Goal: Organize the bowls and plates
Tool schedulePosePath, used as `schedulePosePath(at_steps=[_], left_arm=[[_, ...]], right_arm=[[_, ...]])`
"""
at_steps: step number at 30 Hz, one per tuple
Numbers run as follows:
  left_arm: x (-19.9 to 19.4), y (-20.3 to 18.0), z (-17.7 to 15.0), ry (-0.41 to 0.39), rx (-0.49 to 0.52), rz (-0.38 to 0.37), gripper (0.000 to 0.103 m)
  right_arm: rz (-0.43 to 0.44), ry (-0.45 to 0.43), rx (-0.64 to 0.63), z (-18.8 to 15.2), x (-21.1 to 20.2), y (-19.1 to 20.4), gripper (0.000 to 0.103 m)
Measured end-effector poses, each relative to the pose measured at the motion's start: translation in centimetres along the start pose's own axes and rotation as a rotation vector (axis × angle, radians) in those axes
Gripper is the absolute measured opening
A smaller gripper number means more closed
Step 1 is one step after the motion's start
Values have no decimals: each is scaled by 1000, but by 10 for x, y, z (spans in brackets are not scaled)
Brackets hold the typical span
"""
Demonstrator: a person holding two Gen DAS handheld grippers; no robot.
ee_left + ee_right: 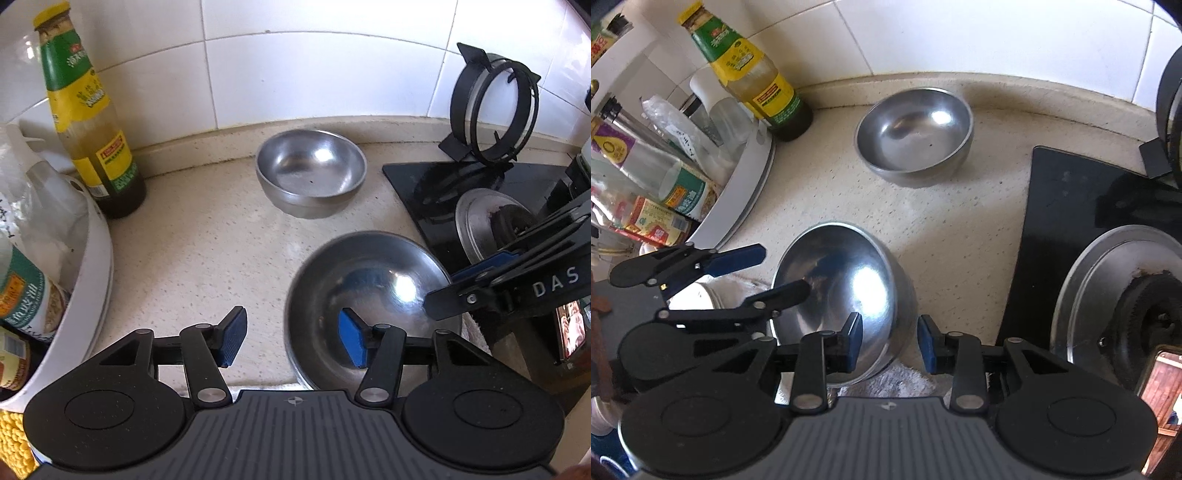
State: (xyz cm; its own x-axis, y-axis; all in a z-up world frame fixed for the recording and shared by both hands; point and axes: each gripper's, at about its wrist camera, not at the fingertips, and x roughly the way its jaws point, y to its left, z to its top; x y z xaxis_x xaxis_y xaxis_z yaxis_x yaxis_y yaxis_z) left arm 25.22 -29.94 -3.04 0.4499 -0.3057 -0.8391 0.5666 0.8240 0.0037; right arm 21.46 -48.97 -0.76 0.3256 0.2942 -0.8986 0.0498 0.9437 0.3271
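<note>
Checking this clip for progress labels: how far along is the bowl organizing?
Early. Nothing looks stacked yet: the small steel bowl sits alone by the tiled wall, apart from the large steel bowl near the counter edge. In hand: the right gripper is open, its fingers straddling the large bowl's rim, not yet clamped. The left gripper is open too, one finger over that bowl's inside. Left: grasp, then presumably nest the bowls together.

Speckled beige countertop (207, 240): smaller steel bowl (311, 170) upper middle by the wall, bigger steel bowl (369, 306) lower right, sauce bottle (92, 122) upper left, black glass hob (443, 192) on the right.
</note>
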Motion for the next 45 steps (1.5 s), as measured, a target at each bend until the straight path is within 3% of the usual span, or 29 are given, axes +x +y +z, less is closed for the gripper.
schedulePosePath(at_steps=[7, 16, 26, 30, 36, 40, 45], left_arm=[[-5, 15, 18, -45, -37, 19, 67], [23, 30, 72, -64, -86, 57, 71], [87, 27, 110, -4, -57, 76, 71], [110, 28, 110, 38, -48, 91, 60], [123, 27, 110, 53, -40, 75, 57], [127, 23, 110, 48, -24, 62, 52], [129, 22, 110, 48, -14, 29, 37]], right_arm=[[-21, -63, 10, 24, -9, -6, 51], [-60, -152, 62, 83, 3, -28, 56], [-35, -105, 93, 118, 54, -55, 56], [-29, -84, 97, 121, 72, -62, 56], [-1, -62, 78, 122, 83, -65, 55], [10, -51, 73, 123, 88, -65, 46], [4, -44, 61, 123, 88, -61, 45]])
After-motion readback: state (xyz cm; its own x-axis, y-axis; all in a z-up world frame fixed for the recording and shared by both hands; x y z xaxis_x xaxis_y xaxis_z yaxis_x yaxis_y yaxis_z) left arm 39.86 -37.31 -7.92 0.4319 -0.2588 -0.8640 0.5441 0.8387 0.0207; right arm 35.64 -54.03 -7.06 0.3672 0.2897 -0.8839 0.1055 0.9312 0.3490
